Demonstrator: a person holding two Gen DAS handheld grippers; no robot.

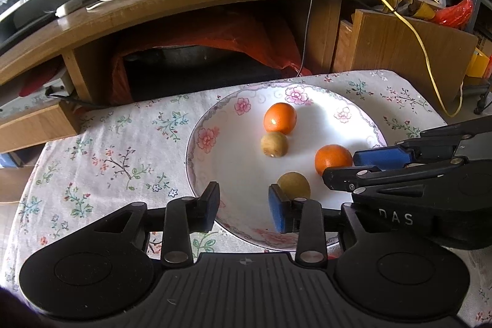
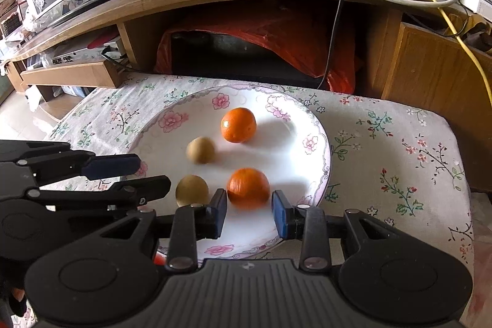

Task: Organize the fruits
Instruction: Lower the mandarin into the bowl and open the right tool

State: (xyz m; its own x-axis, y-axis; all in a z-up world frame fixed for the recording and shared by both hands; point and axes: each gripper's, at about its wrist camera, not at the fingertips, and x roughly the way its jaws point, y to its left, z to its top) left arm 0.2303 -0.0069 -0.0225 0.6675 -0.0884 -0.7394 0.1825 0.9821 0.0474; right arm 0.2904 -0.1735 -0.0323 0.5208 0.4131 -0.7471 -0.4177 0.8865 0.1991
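Note:
A white plate with pink flowers (image 1: 215, 162) (image 2: 295, 156) holds two oranges and two brown-green round fruits. The far orange (image 1: 280, 118) (image 2: 238, 125) touches the far brown fruit (image 1: 274, 144) (image 2: 201, 150). My left gripper (image 1: 244, 205) is open over the plate's near rim, with the near brown fruit (image 1: 293, 186) (image 2: 192, 190) just beyond its right pad. My right gripper (image 2: 249, 212) is open, with the near orange (image 2: 248, 188) (image 1: 333, 159) just ahead between its pads. Each gripper also shows in the other's view, the right (image 1: 341, 166) and the left (image 2: 153, 174).
The plate sits on a small table under a floral cloth (image 1: 107, 162) (image 2: 399, 162). Behind it stands a wooden desk (image 1: 190, 5) with tangled cables, a monitor and an orange plastic bag (image 1: 215, 33) in its opening. A wooden board (image 1: 406, 51) leans at the right.

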